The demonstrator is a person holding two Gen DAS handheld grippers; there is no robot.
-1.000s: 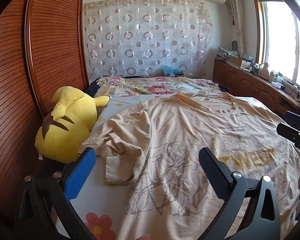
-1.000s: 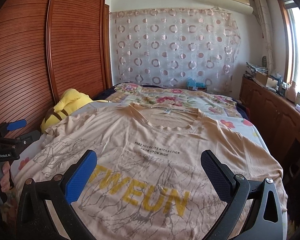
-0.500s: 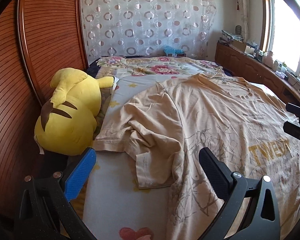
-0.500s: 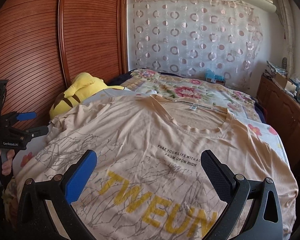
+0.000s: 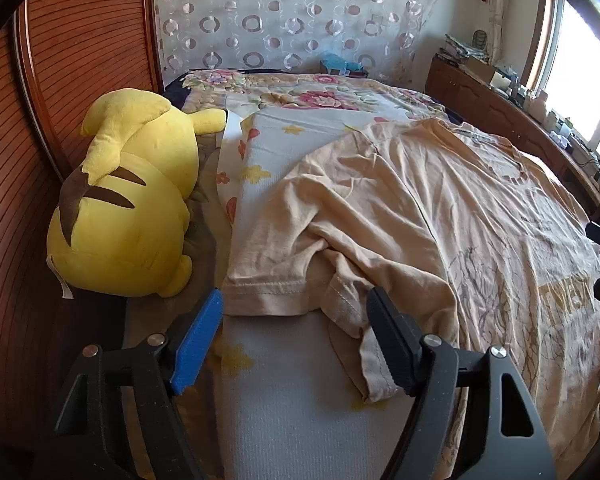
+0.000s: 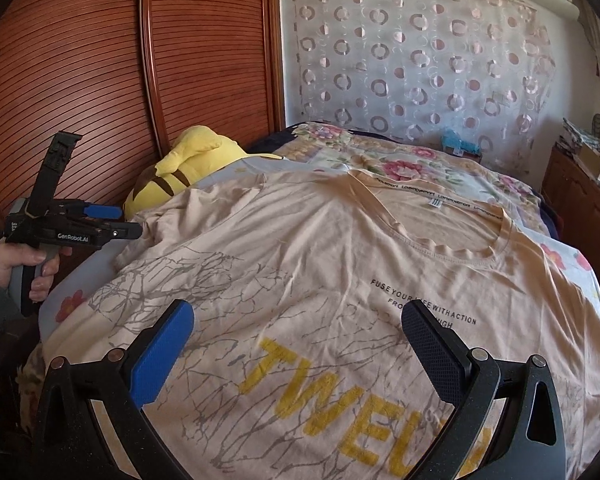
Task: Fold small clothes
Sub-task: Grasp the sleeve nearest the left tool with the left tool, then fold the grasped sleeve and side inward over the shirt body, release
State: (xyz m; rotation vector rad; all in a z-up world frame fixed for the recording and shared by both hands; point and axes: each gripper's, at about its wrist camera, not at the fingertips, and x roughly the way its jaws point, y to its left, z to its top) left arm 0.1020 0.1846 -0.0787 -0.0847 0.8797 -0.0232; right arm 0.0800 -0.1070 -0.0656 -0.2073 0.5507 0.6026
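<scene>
Slatted wooden wardrobe doors (image 6: 100,80) flank the bed (image 5: 284,420), whose far end meets a circle-patterned curtain (image 6: 412,68). Spread front-up over most of the bed lies the beige T-shirt (image 6: 340,264), its crumpled sleeve (image 5: 300,248) toward the bed's left edge beside a yellow plush (image 5: 128,208). Left gripper (image 5: 296,340) hovers spread wide at the sleeve hem; right gripper (image 6: 300,344) hangs likewise agape over the chest print.

We see our right gripper (image 6: 296,342) held with its fingers spread wide above the peach T-shirt (image 6: 340,264), over the yellow lettering near the bed's (image 6: 432,168) near edge. The shirt lies front up, collar toward the far edge. Our left gripper (image 6: 130,222) reaches the crumpled sleeve at the bed's left edge, beside the yellow plush toy (image 6: 188,168).
</scene>
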